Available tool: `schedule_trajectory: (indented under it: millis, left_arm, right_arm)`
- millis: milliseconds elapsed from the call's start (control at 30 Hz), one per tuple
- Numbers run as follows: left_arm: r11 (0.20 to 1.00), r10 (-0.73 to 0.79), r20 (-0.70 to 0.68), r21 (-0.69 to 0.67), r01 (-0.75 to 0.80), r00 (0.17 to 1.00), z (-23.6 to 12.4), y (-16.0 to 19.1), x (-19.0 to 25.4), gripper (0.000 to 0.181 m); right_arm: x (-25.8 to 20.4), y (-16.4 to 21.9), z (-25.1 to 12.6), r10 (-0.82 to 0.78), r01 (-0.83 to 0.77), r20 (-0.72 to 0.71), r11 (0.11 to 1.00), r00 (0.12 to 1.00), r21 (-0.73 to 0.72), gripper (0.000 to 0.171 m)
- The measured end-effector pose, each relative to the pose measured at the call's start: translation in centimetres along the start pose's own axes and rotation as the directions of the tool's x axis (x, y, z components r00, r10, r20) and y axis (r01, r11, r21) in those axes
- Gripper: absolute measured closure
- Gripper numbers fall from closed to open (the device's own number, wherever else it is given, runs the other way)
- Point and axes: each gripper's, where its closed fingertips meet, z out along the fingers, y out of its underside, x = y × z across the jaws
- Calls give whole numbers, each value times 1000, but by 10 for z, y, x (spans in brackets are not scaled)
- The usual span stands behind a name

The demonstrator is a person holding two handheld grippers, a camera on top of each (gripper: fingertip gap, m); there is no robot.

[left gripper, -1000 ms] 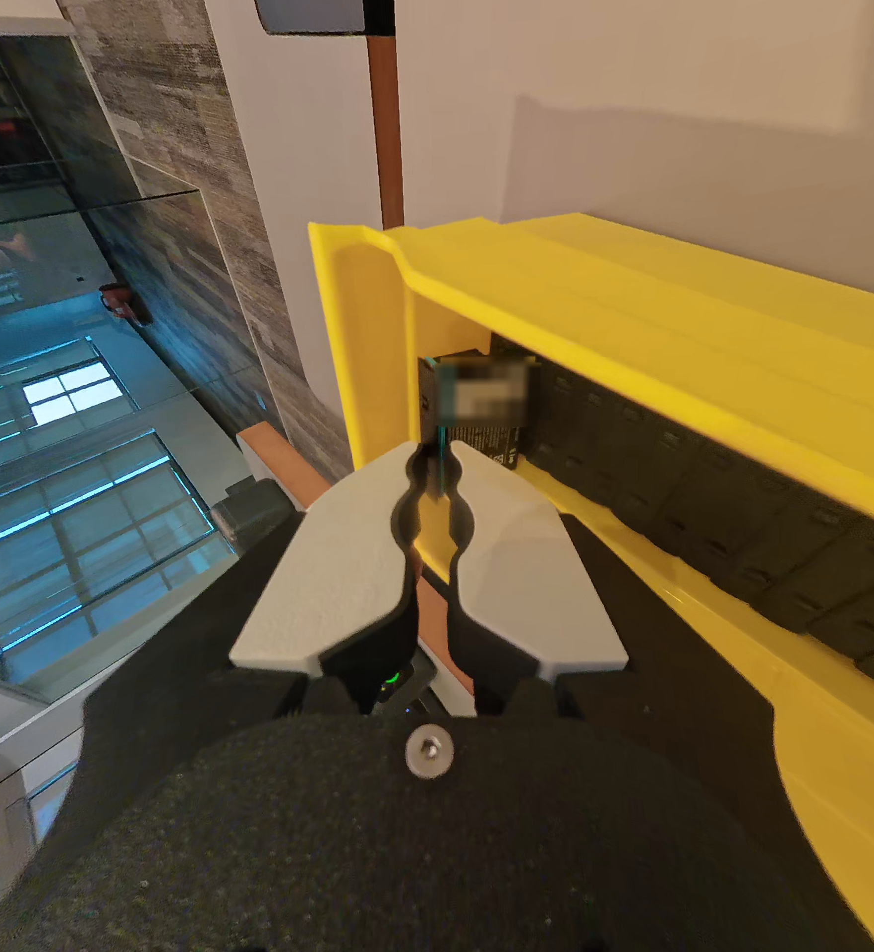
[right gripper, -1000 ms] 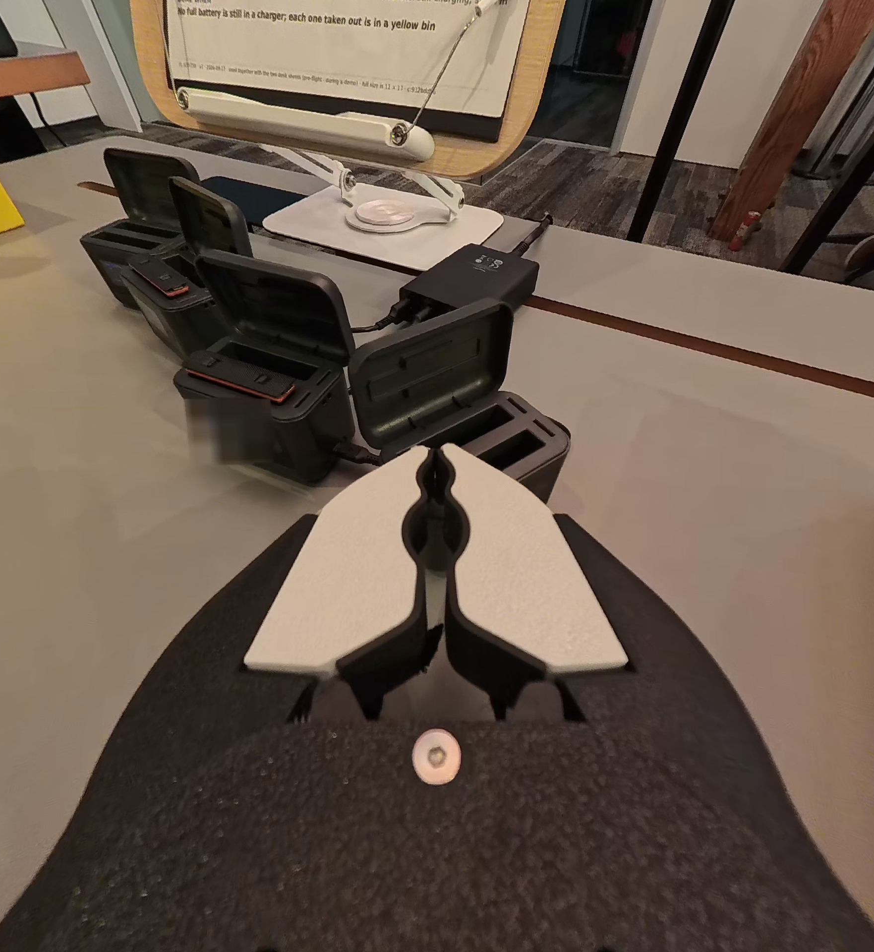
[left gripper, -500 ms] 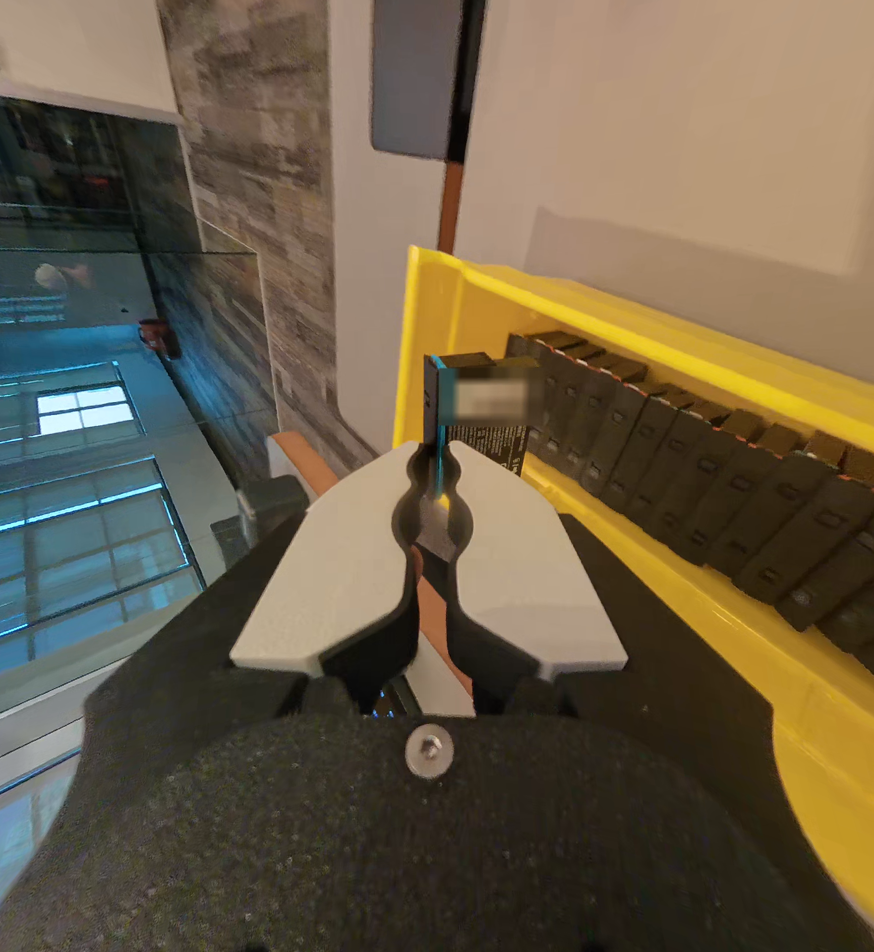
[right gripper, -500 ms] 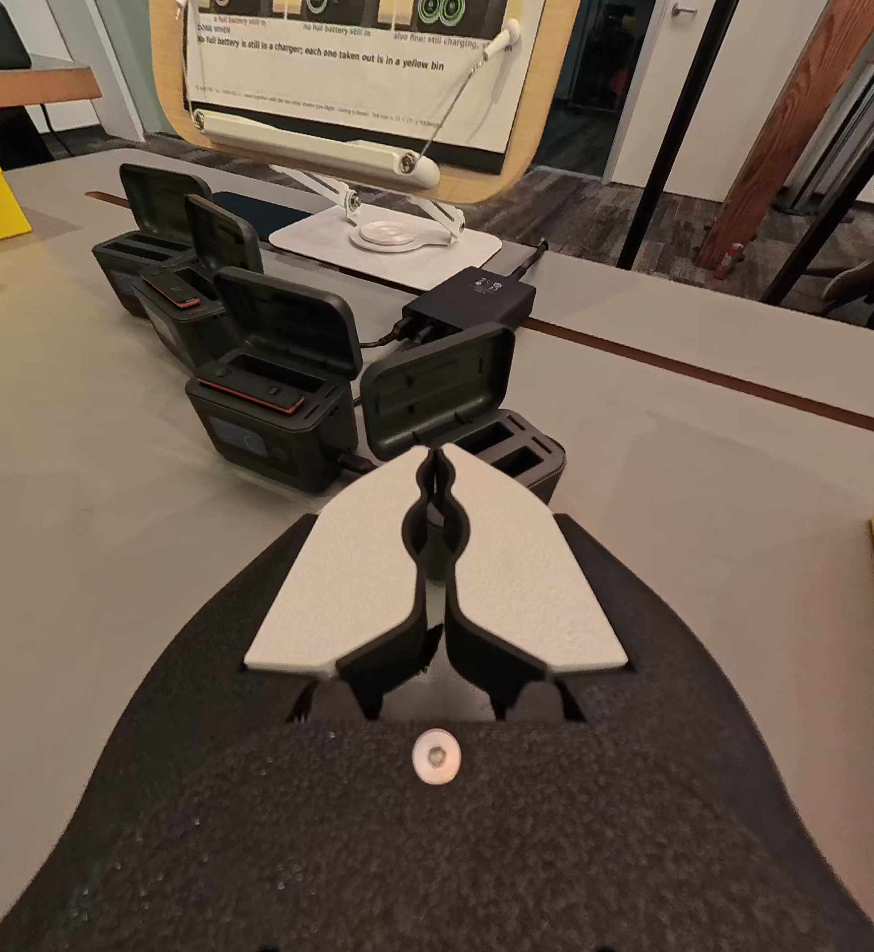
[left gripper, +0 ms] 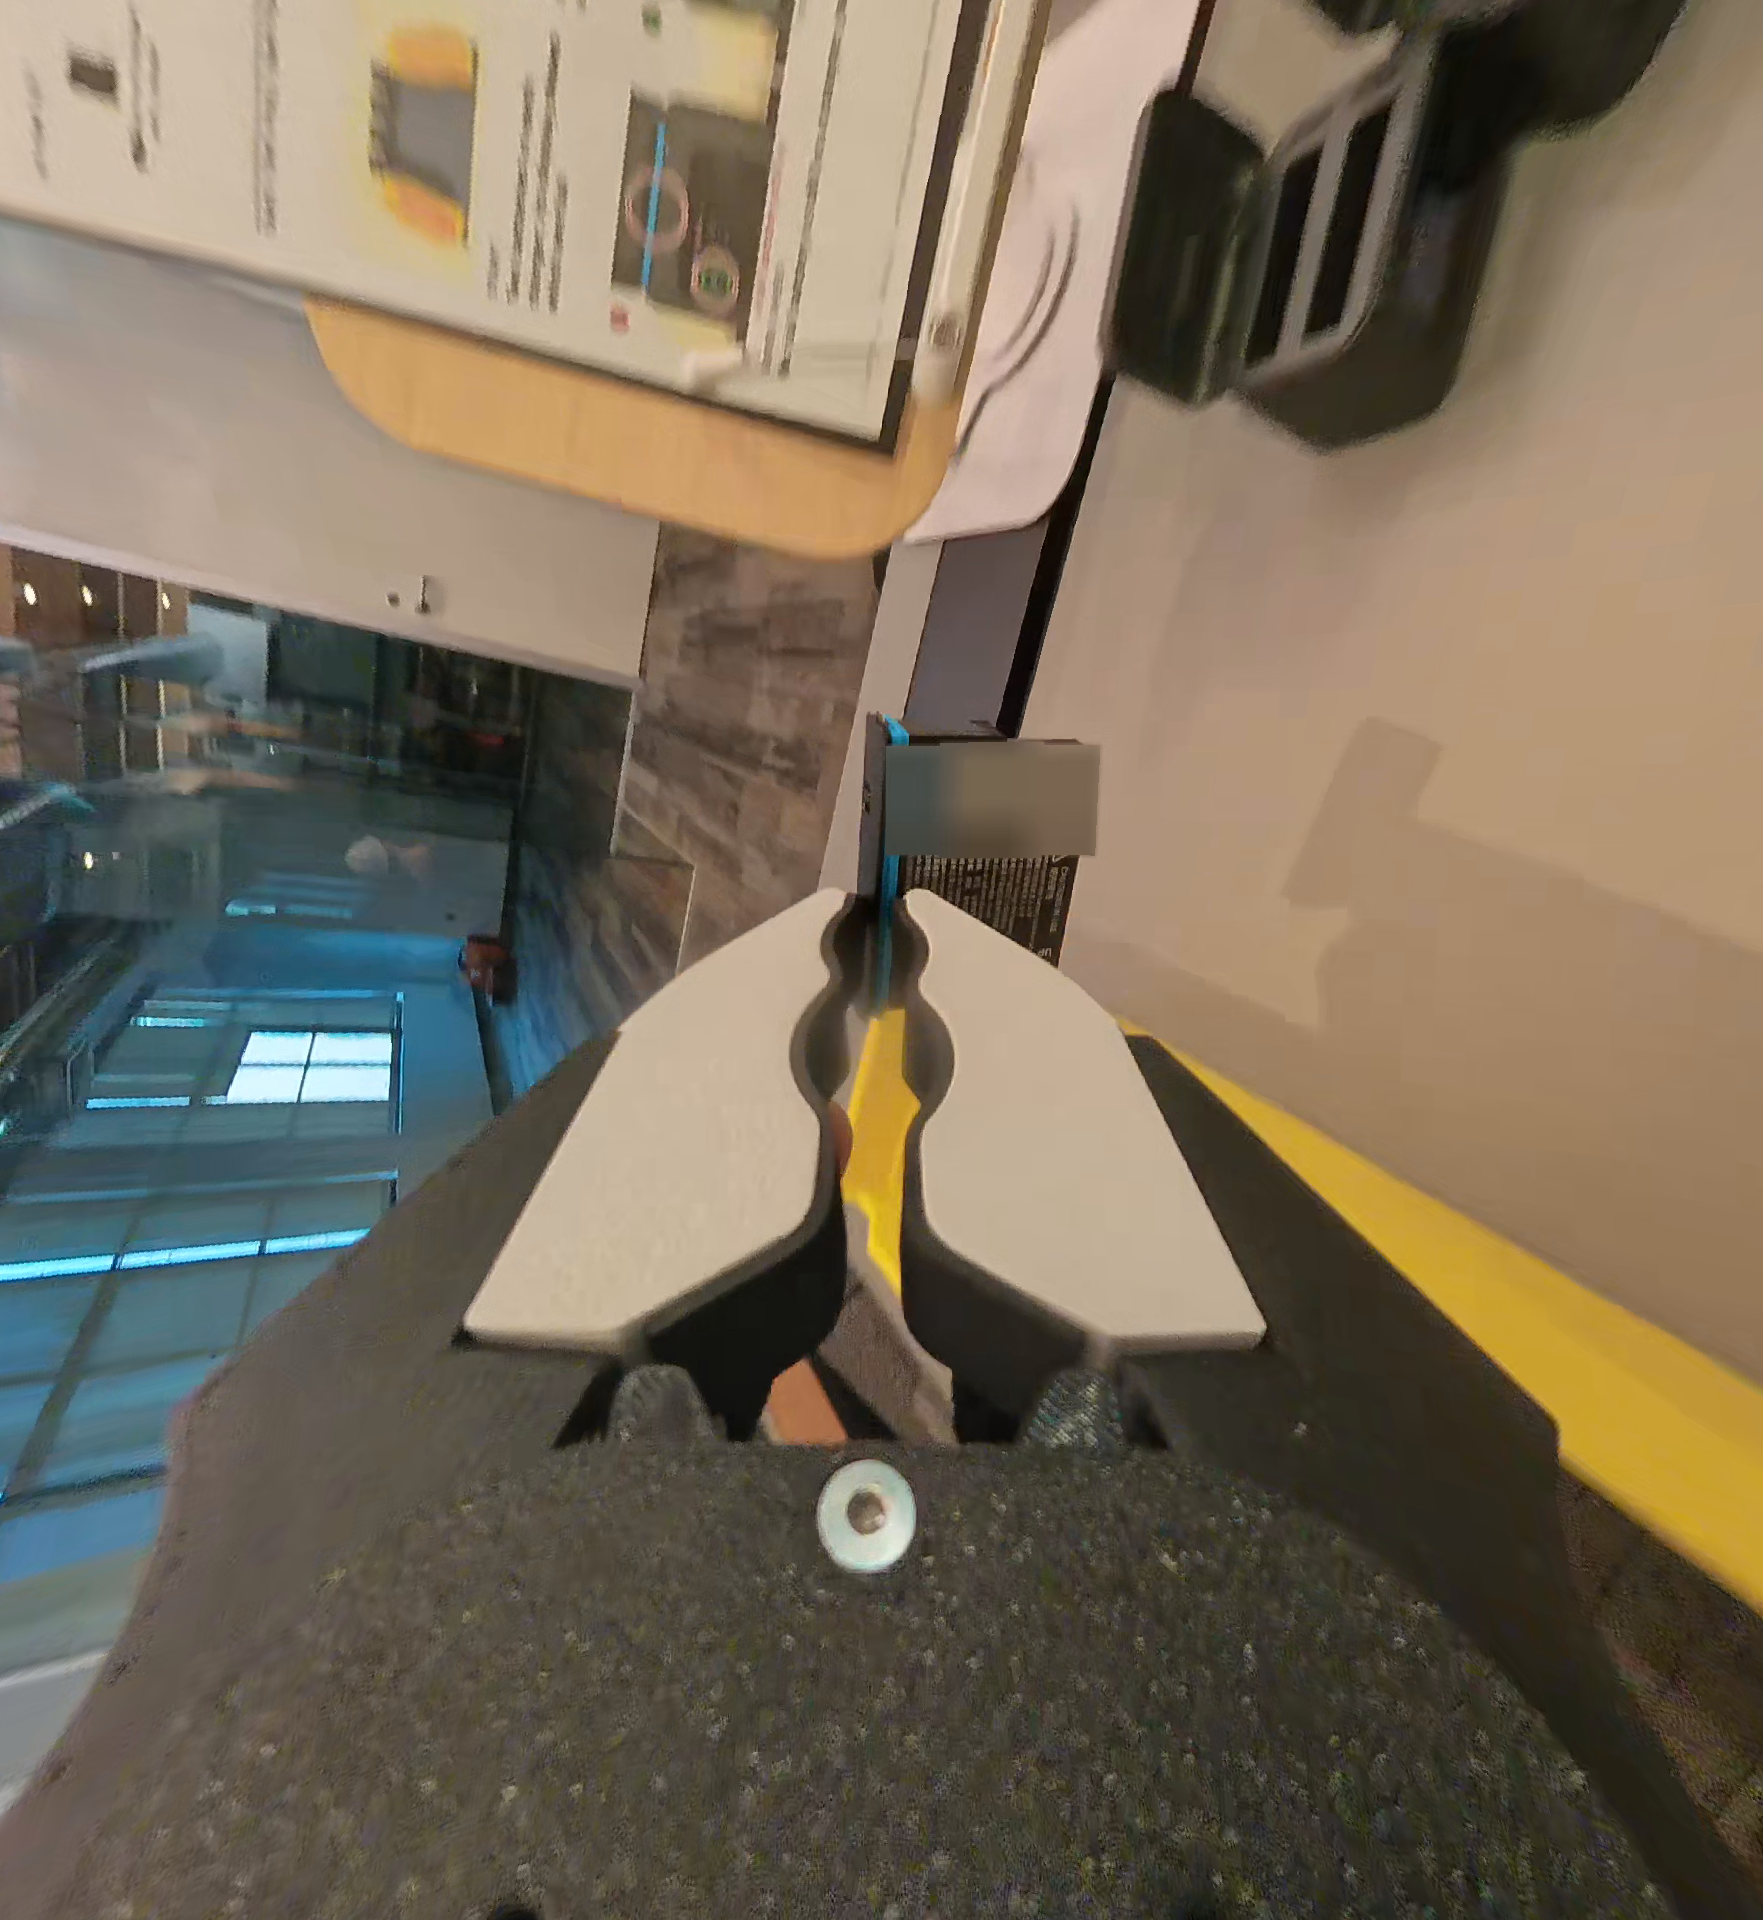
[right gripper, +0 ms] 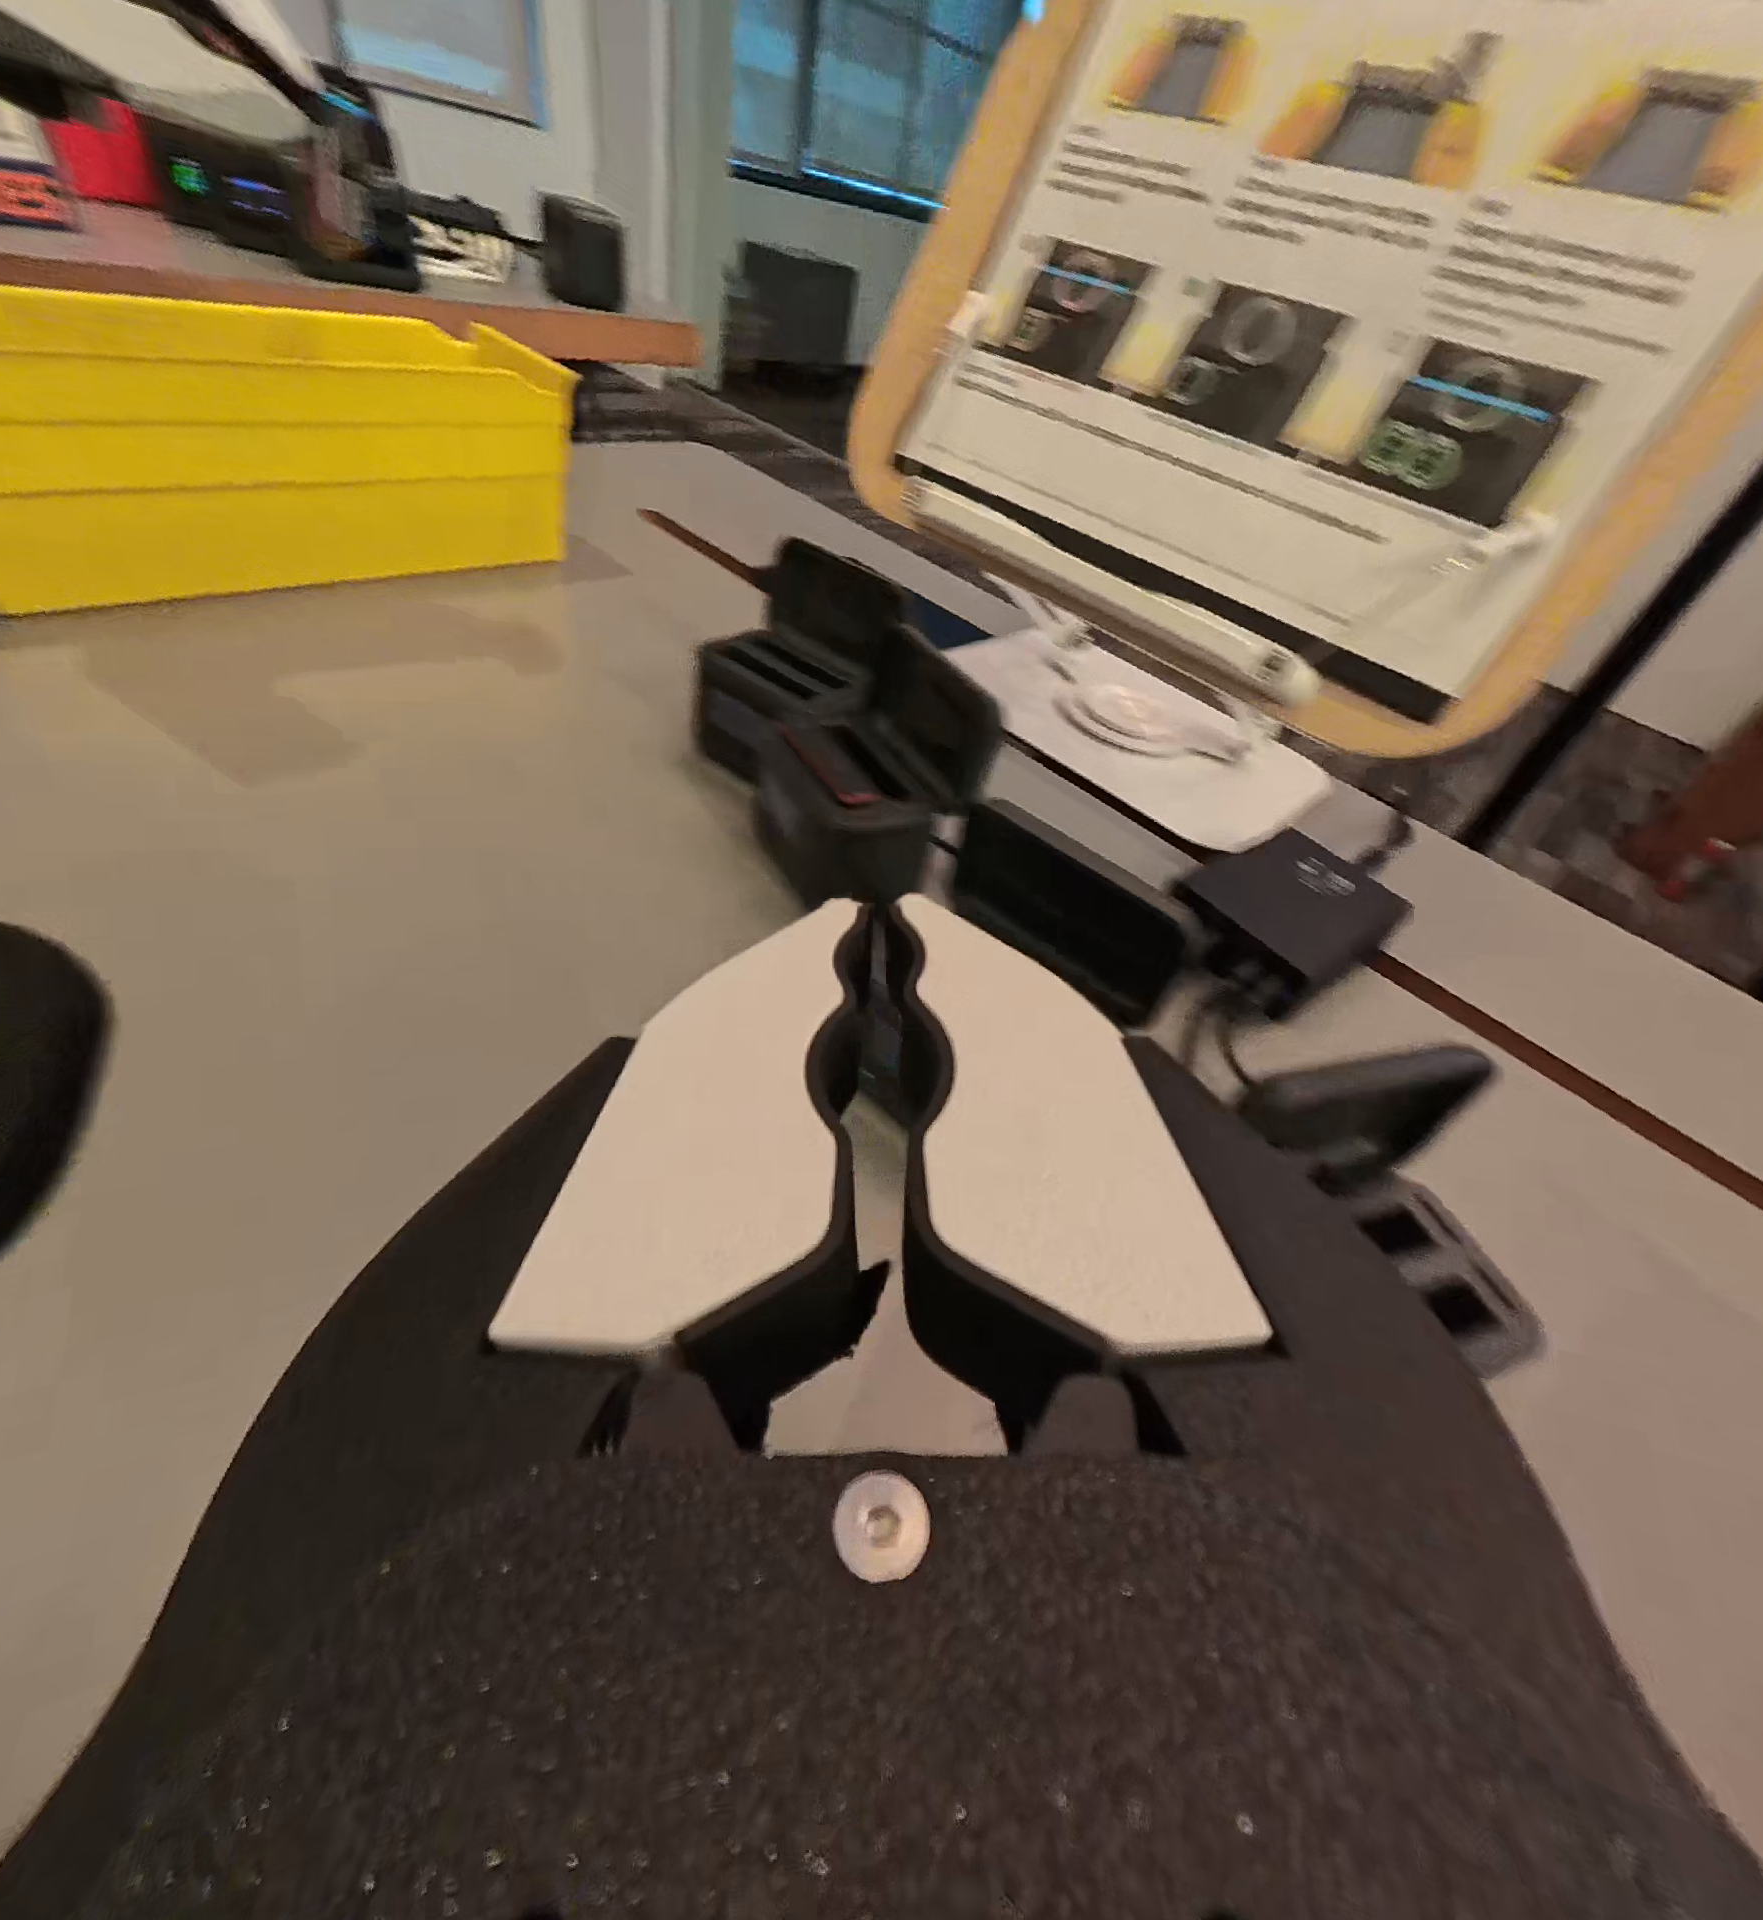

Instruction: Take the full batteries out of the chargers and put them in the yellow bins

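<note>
1. In the left wrist view, which is turned on its side, a dim hall with blue-lit windows (left gripper: 233, 1081) fills the left part, then comes a stone-pattern wall (left gripper: 742, 707), and the pale grey table (left gripper: 1479, 727) takes the right part.
2. At the top of this view there is an instruction board (left gripper: 586, 208) with a wooden frame, and at the top right a blurred black charger (left gripper: 1313, 229) with its slots showing.
3. The left gripper (left gripper: 879, 906) is closed on a black battery (left gripper: 970, 831) with a blue stripe; the battery stands out past the fingertips, in the air over the table.
4. A yellow bin (left gripper: 1583, 1351) shows only its rim at the lower right, beside and behind the gripper.
5. In the right wrist view, a stack of yellow bins (right gripper: 233, 457) sits at the far left of the table, with a wooden desk (right gripper: 337, 281) carrying dark devices behind it.
6. In the middle stands a row of black chargers (right gripper: 856, 748) with lids open; one holds a battery with a red edge. To the right is a black power adapter (right gripper: 1292, 914).
7. The right gripper (right gripper: 882, 909) is nearly closed and holds nothing that I can see.
8. Half a second ago the left gripper held the battery just over the bin with its row of batteries; now the bin's inside is out of view. The right view has turned to the left, so the bins appear and the picture is blurred.
</note>
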Motion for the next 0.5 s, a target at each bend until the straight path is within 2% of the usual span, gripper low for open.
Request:
schedule_trajectory:
  millis: [133, 300, 500]
  left_arm:
    - [992, 6, -17, 128, -4, 1000, -5, -48, 26, 176]
    - [963, 29, -85, 269, -5, 996, -4, -116, 74, 176]
    - [920, 36, -145, 390, 23, 989, 3, -189, 131, 176]
  right_arm:
    - [-53, -19, 13, 7, -11, 152, 1000, 988, 23, 160]
    - [-99, -38, 26, 114, -124, 301, 992, 947, 13, 138]
    - [-117, -34, 39, 126, -123, 315, 992, 941, -29, 128]
